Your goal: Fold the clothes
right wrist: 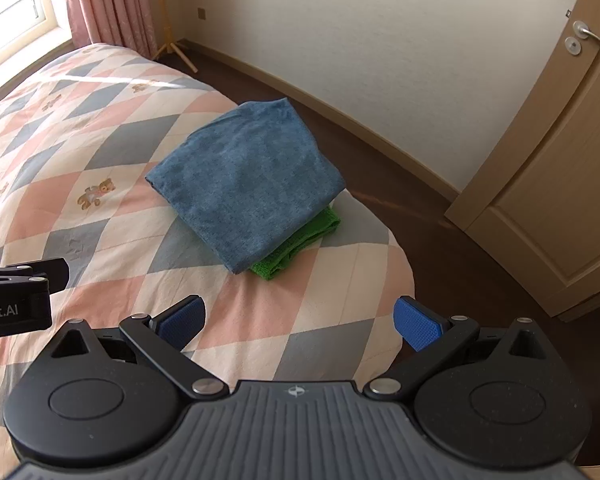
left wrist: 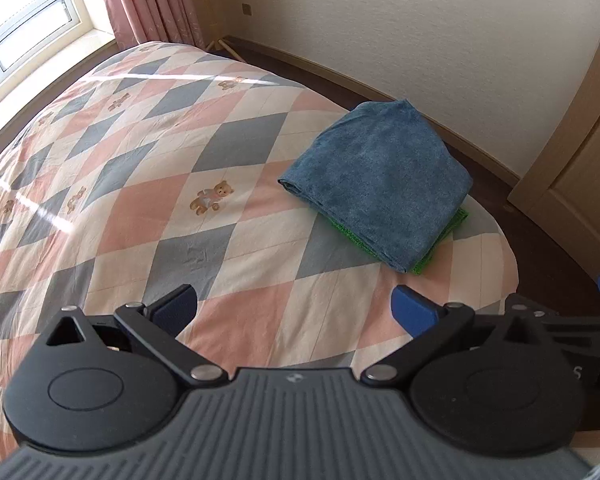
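Note:
A folded blue cloth [left wrist: 380, 184] [right wrist: 248, 176] lies on the checked bedspread [left wrist: 140, 184] [right wrist: 80, 216], stacked on a folded green cloth [left wrist: 440, 244] [right wrist: 300, 244] whose edge sticks out beneath it. My left gripper [left wrist: 296, 308] is open and holds nothing; it hovers over the bed, short of the stack. My right gripper [right wrist: 300, 320] is also open and holds nothing, close to the stack's near corner. The left gripper's body [right wrist: 16, 296] shows at the left edge of the right wrist view.
The stack sits near the bed's corner, with dark floor [right wrist: 440, 248] just beyond. A wooden door [right wrist: 560, 180] stands at the right, a white wall [left wrist: 400, 20] behind, pink curtains [left wrist: 152, 0] and a window [left wrist: 16, 8] at the far left.

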### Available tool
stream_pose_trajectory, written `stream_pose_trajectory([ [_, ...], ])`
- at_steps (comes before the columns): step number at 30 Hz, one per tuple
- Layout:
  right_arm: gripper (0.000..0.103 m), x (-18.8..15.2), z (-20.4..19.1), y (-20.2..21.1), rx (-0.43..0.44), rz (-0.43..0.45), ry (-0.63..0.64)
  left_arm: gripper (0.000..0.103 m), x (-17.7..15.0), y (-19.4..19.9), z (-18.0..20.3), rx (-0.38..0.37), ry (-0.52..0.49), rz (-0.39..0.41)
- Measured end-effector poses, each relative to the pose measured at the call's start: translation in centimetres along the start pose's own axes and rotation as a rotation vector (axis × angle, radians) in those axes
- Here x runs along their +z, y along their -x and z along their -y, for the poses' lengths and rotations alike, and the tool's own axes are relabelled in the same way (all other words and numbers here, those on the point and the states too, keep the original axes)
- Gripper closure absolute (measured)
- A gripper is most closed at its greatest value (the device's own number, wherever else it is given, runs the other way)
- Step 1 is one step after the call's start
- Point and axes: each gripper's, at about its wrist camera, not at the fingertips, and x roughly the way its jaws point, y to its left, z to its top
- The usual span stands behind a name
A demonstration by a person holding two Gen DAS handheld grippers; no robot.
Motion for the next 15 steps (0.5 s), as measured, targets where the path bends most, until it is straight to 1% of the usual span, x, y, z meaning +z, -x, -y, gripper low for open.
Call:
stream_pose_trajectory([
  [7, 0.0, 0.9, 0.7, -0.5, -0.009, 0.003, -0.011, 0.001, 1.2, -0.5, 0.8, -0.015, -0.014, 0.006],
  [12, 0.0, 1.5, 1.0, -0.7, -0.009, 0.013, -0.011, 0.001, 1.5, -0.1, 0.5, -0.033, 0.004, 0.029],
  [15, 0.0, 1.9, 0.7, -0.5, -0.004, 0.024, -0.002, 0.001, 1.7, 0.4, 0.1, -0.023, 0.016, 0.046],
])
